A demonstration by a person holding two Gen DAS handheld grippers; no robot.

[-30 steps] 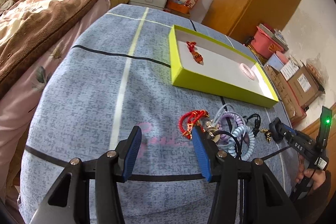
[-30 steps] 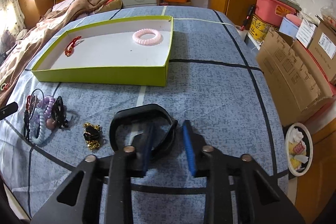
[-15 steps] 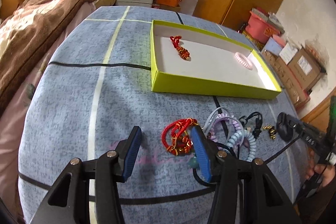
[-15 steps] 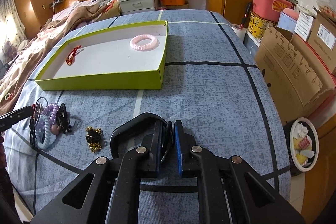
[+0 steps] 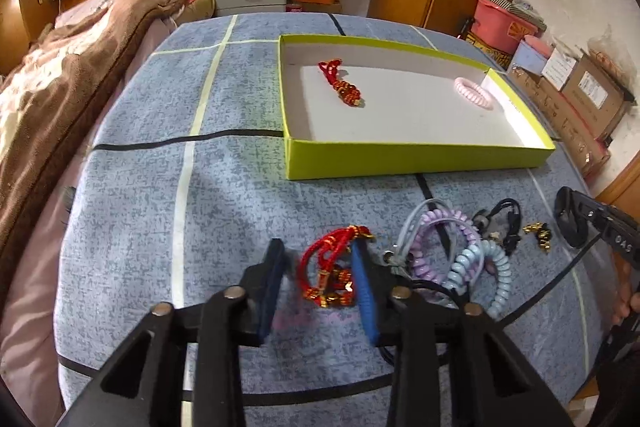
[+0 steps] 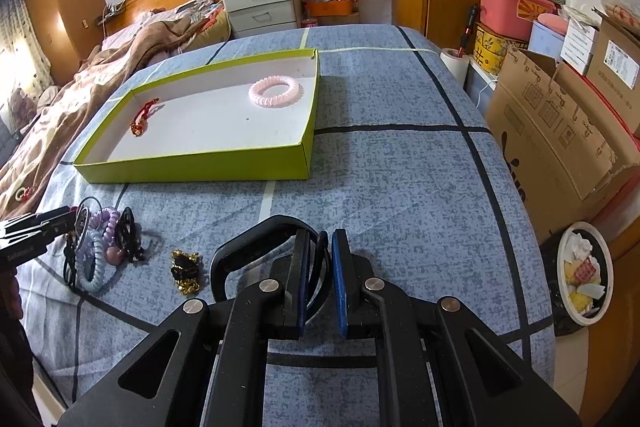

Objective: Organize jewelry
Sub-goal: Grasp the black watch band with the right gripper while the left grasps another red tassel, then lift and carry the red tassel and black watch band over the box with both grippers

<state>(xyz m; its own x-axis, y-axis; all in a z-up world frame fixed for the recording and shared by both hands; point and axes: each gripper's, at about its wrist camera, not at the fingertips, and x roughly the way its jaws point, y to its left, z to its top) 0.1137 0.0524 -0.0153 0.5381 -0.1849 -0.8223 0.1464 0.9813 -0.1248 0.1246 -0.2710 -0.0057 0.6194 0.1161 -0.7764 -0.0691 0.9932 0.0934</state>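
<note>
Red bracelet (image 5: 328,273) part-hidden by closing jaws, black headband (image 6: 256,247) half-covered

surface: bed with blue-grey lined cover (image 5: 224,187) | far side: green tray (image 5: 400,159) | near edge: red cord bracelet (image 5: 328,267); heap of coil hair ties (image 5: 460,251); black clip (image 5: 508,223); small gold-and-black piece (image 5: 540,233); black headband (image 6: 256,243) | left: brown blanket (image 5: 60,87)

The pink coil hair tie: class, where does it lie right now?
The pink coil hair tie lies inside the green box near its right end in the right wrist view, well apart from the red cord bracelet at the left end.
</note>
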